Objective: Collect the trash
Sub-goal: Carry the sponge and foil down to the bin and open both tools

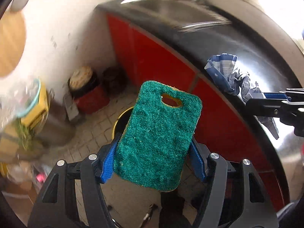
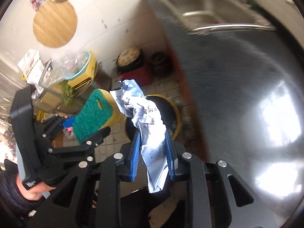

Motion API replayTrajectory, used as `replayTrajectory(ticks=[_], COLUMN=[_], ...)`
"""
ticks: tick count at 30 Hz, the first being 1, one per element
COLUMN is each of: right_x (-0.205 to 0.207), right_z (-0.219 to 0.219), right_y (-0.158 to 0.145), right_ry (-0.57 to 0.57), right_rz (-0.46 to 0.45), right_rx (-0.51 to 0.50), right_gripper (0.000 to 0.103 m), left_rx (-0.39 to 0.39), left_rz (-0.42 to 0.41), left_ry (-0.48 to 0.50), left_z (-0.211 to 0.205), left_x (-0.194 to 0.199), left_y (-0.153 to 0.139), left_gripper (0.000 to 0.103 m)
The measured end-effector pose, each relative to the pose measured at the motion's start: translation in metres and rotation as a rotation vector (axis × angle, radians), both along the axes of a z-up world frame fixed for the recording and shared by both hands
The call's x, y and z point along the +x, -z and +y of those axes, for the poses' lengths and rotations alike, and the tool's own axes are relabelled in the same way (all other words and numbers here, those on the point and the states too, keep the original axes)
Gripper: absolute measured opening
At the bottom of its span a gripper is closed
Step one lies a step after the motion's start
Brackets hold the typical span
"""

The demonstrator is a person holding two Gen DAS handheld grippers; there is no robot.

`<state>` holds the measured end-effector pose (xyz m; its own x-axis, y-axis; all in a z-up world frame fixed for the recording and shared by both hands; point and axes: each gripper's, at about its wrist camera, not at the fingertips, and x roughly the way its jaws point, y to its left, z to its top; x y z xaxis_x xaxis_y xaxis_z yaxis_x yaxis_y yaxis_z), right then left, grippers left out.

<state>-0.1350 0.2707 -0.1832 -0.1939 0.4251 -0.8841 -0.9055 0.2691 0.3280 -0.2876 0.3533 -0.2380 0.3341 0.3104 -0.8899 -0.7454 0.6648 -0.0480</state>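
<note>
My left gripper (image 1: 153,148) is shut on a green and yellow scouring sponge (image 1: 159,133), held in the air above a round bin with a yellow rim (image 1: 121,117) on the tiled floor. The sponge (image 2: 95,112) and the left gripper (image 2: 95,134) also show in the right wrist view. My right gripper (image 2: 153,148) is shut on a crumpled blue and white wrapper (image 2: 144,117), held over the same bin (image 2: 174,112). In the left wrist view the wrapper (image 1: 233,76) and right gripper (image 1: 266,98) sit at the right, by the counter edge.
A steel counter (image 2: 237,76) with a sink (image 2: 209,13) runs along the right, over red cabinet doors (image 1: 161,57). A red pot with a lid (image 1: 85,89), boxes and a glass bowl (image 1: 32,98) crowd the left. A round wooden board (image 2: 55,22) hangs on the wall.
</note>
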Motion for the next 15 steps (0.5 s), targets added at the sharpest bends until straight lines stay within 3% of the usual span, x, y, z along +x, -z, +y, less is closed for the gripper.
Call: replayTrajectory(ticks=[5,12,14,15], right_x=[-0.022,-0.028,-0.026,-0.025], right_z=[0.049,0.096,0.101,0.103], right_y=[0.029,0.058,0.064,0.066], right_ry=[-0.028,-0.051,-0.055,-0.054], right_rz=[0.030,0.017,0.007,0.006], right_rx=[-0.072,-0.136,-0.143,-0.145], right_gripper=[0.025,0.026,0.031,0.036], left_rx=[-0.042,-0.089,-0.104,-0.115], left_rz=[-0.001,-0.028,-0.035,-0.036], left_ry=[-0.050,-0.050,-0.043,-0.041], left_z=[0.034,0.061,0.067,0.070], left_x=[-0.011,-0.004,-0.002,0.000], left_y=[0.034,0.063,0.071,0.076], left_gripper=[0.065,0.066,0.069,0.076])
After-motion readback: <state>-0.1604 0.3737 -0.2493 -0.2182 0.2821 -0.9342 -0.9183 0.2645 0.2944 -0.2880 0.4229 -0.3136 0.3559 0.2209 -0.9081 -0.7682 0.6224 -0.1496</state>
